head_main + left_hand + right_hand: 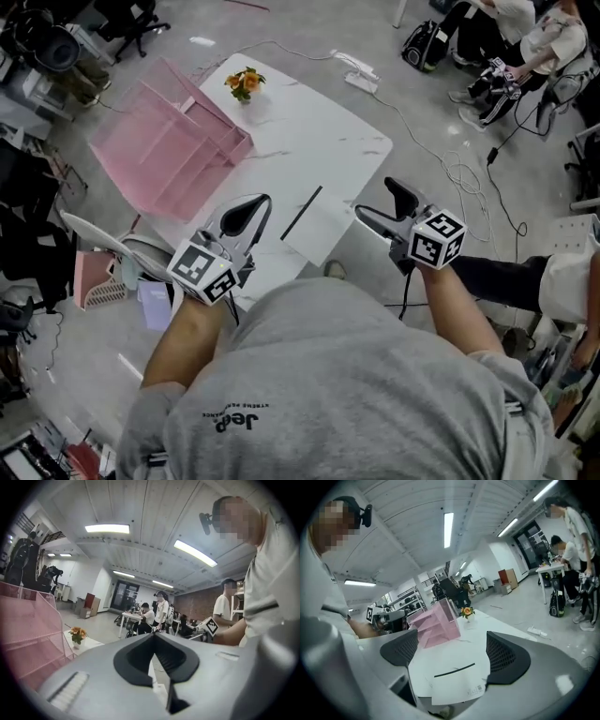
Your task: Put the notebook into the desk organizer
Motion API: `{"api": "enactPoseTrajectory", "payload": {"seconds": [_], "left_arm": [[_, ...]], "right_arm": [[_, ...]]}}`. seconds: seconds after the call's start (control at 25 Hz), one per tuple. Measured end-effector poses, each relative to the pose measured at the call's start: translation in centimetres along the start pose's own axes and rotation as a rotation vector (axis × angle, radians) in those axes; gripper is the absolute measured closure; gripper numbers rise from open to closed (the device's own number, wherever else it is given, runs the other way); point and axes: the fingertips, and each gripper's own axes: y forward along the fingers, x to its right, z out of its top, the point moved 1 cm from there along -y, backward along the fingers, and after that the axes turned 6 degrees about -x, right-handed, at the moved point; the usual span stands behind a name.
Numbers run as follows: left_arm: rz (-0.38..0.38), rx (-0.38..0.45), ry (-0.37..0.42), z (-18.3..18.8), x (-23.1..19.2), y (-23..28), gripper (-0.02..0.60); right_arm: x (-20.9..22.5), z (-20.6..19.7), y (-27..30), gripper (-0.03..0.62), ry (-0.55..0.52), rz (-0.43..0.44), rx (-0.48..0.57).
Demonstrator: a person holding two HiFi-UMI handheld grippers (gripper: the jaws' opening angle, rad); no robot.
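A white notebook (319,230) with a black spine lies flat at the near edge of the white table (309,131). The pink wire desk organizer (173,141) stands at the table's far left, tilted back. My right gripper (380,202) hovers open just right of the notebook, holding nothing. In the right gripper view the notebook (457,681) shows low between the spread jaws of the right gripper (452,651), with the organizer (436,623) beyond. My left gripper (255,208) is shut and empty, left of the notebook. In the left gripper view, the left gripper (154,637) points toward the room, with the organizer (28,634) at left.
A small pot of orange flowers (246,82) stands at the table's far end beside the organizer. A power strip and cables (361,75) lie on the floor past the table. People sit and stand at the right (525,47). A pink basket (98,281) sits on the floor at left.
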Motion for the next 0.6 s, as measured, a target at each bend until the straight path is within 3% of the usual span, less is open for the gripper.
{"api": "enactPoseTrajectory", "payload": {"seconds": [0.24, 0.6], "left_arm": [[0.035, -0.048, -0.013, -1.1, 0.6, 3.3, 0.523], [-0.057, -0.127, -0.013, -4.4, -0.8, 5.0, 0.523]], "right_arm": [[4.6, -3.8, 1.3, 0.160, 0.102, 0.050, -0.076], [8.8, -15.0, 4.4, 0.161, 0.413, -0.012, -0.200]]}}
